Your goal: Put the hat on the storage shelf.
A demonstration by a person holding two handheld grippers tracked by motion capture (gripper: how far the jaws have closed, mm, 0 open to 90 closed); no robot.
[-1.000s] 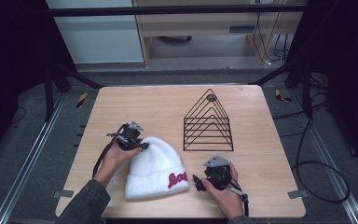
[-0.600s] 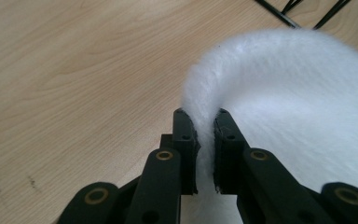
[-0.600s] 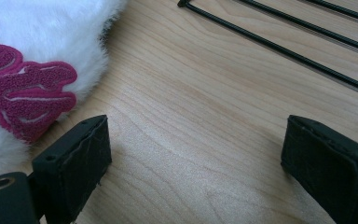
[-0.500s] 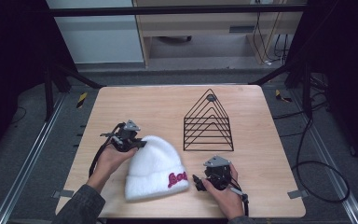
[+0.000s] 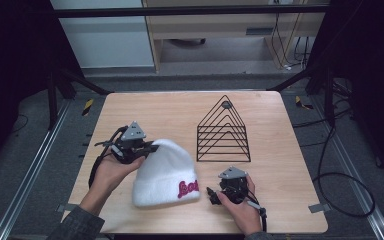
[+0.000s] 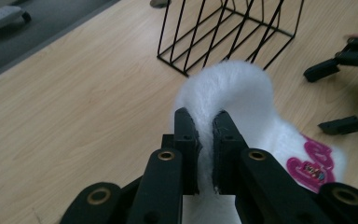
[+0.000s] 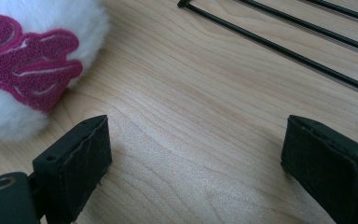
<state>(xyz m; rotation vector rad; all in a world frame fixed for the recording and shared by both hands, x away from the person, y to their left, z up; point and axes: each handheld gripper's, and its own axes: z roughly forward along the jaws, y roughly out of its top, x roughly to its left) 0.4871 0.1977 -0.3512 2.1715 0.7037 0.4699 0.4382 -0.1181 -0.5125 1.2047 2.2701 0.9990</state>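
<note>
While it lies flat on the wooden table [image 5: 280,130], the white beanie [image 5: 166,172] shows a fuzzy, plush knit with a magenta embroidered script patch [image 5: 187,188] on its cuff (the lettering is too small to read). Its long axis runs from the rounded crown at the upper left to the cuff nearer the person, toward the lower right. The left gripper [image 5: 150,147] pinches a fold of the crown, jaws closed on the fabric. The right gripper [image 5: 211,194] rests just right of the cuff, jaws spread wide over bare wood. A black wire rack [image 5: 223,131] stands beyond the beanie.
</note>
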